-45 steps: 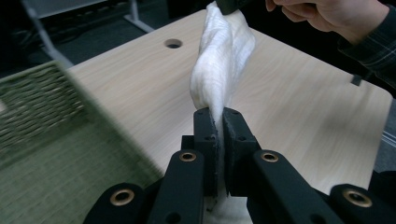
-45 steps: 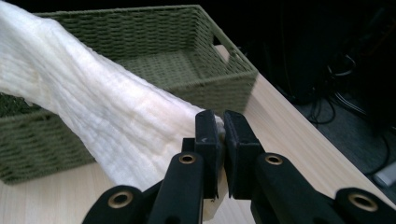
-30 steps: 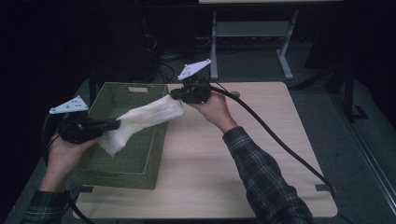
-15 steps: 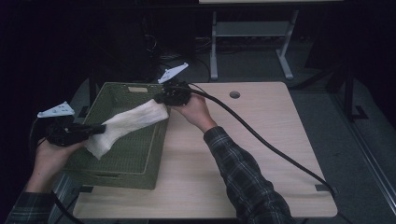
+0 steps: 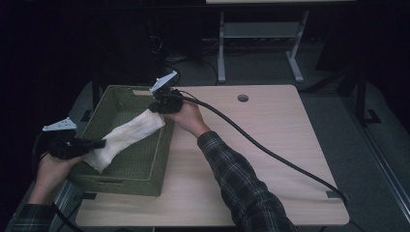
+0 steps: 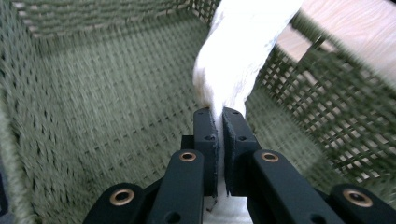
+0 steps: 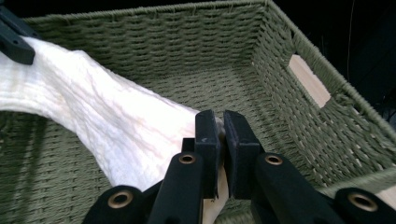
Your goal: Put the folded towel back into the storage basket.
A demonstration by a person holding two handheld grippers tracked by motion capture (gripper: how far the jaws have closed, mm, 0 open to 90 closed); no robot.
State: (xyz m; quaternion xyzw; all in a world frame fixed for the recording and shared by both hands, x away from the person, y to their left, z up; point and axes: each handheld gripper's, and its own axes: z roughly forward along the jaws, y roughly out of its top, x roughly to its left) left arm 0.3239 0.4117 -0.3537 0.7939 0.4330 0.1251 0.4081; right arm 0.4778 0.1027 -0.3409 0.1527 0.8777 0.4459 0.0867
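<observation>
L gripper (image 5: 99, 143) + R gripper (image 5: 157, 107) both pinch white cloth (image 5: 126, 137) ends | over green basket (image 5: 138, 178) | lower level, keep taut, release together

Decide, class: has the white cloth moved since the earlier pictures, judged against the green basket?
Yes. The white cloth, held between the left gripper and right gripper, has shifted left and down, from over the green basket's right wall to over its inside.
</observation>
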